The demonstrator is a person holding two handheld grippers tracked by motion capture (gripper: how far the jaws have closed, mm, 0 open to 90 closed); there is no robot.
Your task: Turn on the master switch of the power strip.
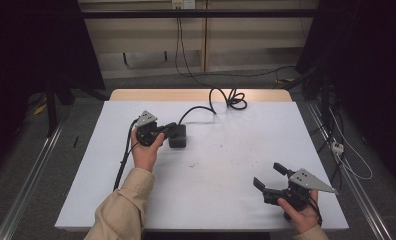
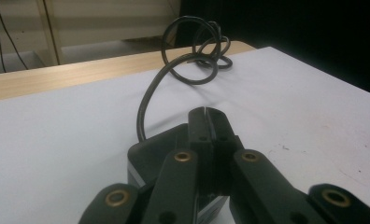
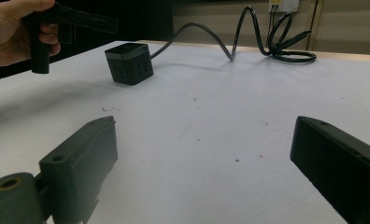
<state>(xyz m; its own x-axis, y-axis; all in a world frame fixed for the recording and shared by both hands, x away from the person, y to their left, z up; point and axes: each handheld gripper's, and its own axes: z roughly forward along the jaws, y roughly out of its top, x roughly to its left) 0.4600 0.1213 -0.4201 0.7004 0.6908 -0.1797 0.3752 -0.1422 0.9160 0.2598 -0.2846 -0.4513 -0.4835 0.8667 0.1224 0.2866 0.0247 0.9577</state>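
White sheet covers the desk (image 1: 226,170), with a bare wood strip showing at the far edge. A few small dark specks mark it mid-surface

Black cable (image 1: 221,100) runs from the power cube back toward the far edge and piles into loose coils there; in the left gripper view it rises off the cube's rear and loops up into the coils (image 2: 192,51)

Black power cube (image 1: 177,135) sits left of centre on the sheet. The right gripper view shows socket holes on its side faces (image 3: 128,64)

My left gripper (image 1: 169,128) is at the cube, held in my left hand (image 1: 147,150). Fingers are pressed together, nothing between them, tips over the cube's top near the cable end (image 2: 206,126). Cannot tell if they touch the cube

My right gripper (image 1: 268,176) is near the front right corner, well apart from the cube, held in my right hand (image 1: 301,215). Fingers are spread wide, nothing between them, just above the bare sheet (image 3: 80,158)

Grey three-cornered plate sits on top of each gripper
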